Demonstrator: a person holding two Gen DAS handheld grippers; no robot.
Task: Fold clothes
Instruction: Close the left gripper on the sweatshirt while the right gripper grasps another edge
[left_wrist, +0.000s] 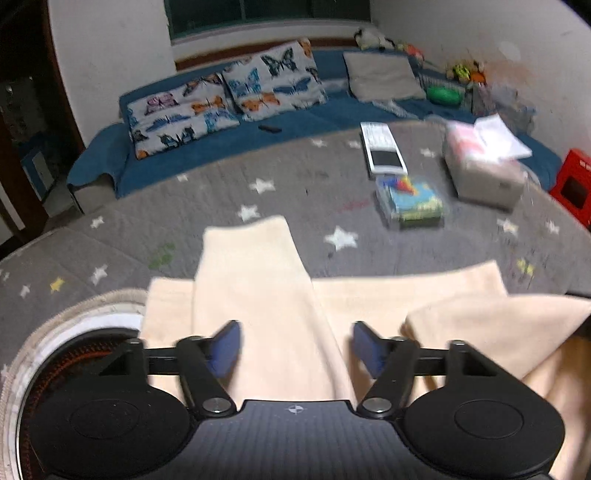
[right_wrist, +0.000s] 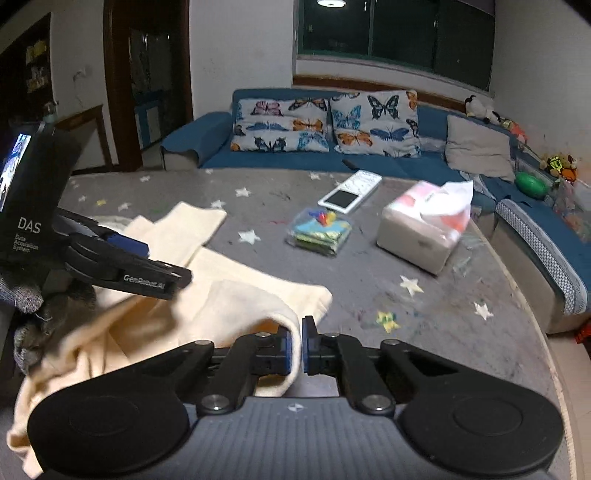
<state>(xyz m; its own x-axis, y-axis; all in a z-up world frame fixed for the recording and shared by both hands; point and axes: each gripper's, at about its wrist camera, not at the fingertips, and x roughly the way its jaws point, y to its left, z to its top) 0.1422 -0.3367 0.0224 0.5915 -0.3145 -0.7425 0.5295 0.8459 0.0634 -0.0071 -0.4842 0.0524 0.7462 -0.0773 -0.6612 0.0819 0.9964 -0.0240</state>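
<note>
Cream fabric fills the lower half of the left wrist view: the garment (left_wrist: 258, 295) lies on the grey star-print desk (left_wrist: 295, 192), one narrow leg or sleeve running up toward twelve o'clock, a broader part spreading to three o'clock. The left gripper (left_wrist: 293, 349) hangs over it with its blue pads (left_wrist: 225, 347) spread; the cloth passes beneath the gap and neither pad presses on it. At one o'clock sit a tissue box (left_wrist: 484, 170), a white device (left_wrist: 384, 151) and a colourful packet (left_wrist: 410, 201).

Right wrist view: the right gripper (right_wrist: 298, 347) is pressed together, pinching a rolled edge of the garment (right_wrist: 258, 306) between its pads. At nine o'clock the left gripper (right_wrist: 147, 269) reaches in over the same cloth, held by a gloved hand (right_wrist: 37, 306).

Judging by the rumpled, uneven layers, folding is at an early stage: one edge is gripped, the other not yet, and no tidy fold shows.
</note>
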